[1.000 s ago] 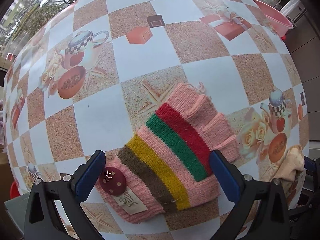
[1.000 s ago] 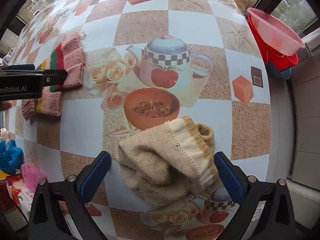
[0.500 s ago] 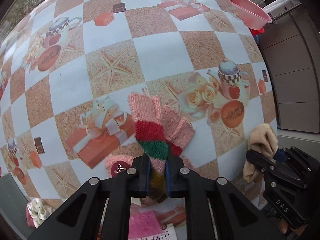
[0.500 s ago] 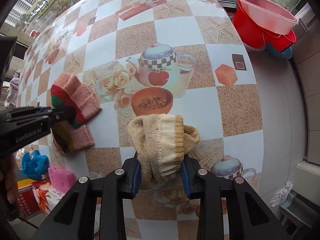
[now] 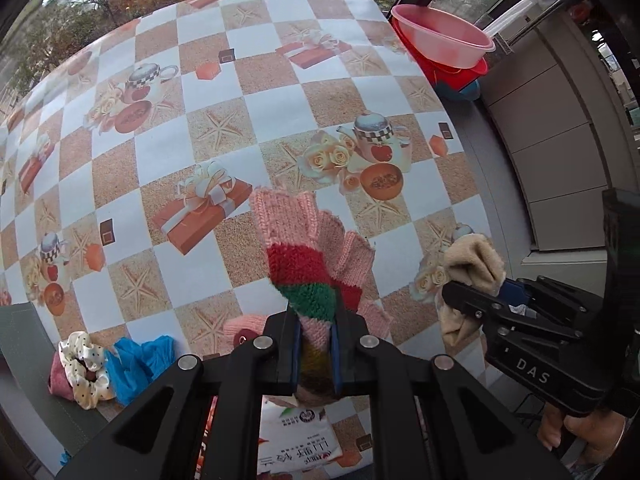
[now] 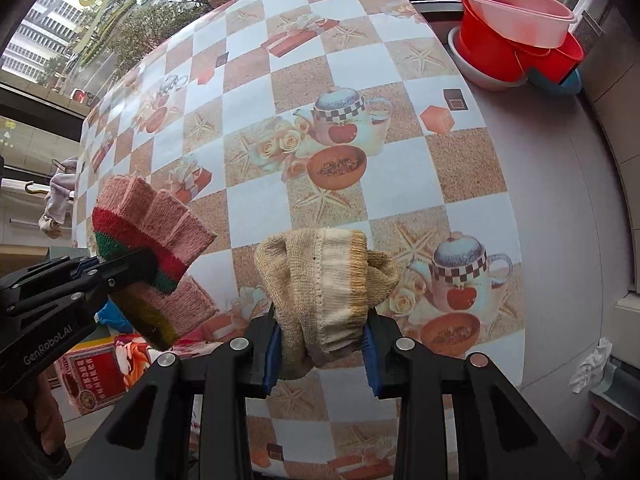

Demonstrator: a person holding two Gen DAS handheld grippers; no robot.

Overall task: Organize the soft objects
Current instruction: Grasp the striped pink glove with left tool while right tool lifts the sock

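Note:
My left gripper [image 5: 315, 350] is shut on a pink knitted glove [image 5: 308, 248] with red, green, yellow and brown stripes, and holds it up off the table. The same striped glove [image 6: 148, 232] shows at the left of the right wrist view, hanging from the left gripper [image 6: 132, 268]. My right gripper [image 6: 322, 354] is shut on a beige knitted glove [image 6: 324, 276] with a pale cuff, lifted above the checked tablecloth [image 6: 332, 208]. In the left wrist view the beige glove [image 5: 472, 268] hangs from the right gripper [image 5: 476, 304] at the right.
At the near left edge lie a polka-dot scrunchie [image 5: 82, 368] and a blue cloth [image 5: 138, 360]. A printed packet [image 5: 296, 436] sits under the left gripper. Stacked red and pink basins [image 6: 516, 32] stand on the floor beyond the table's far right corner. A red box [image 6: 96, 376] lies near left.
Both grippers stood open around their gloves lying flat on the table; each has shut on its glove and risen, so the gloves now hang above the cloth.

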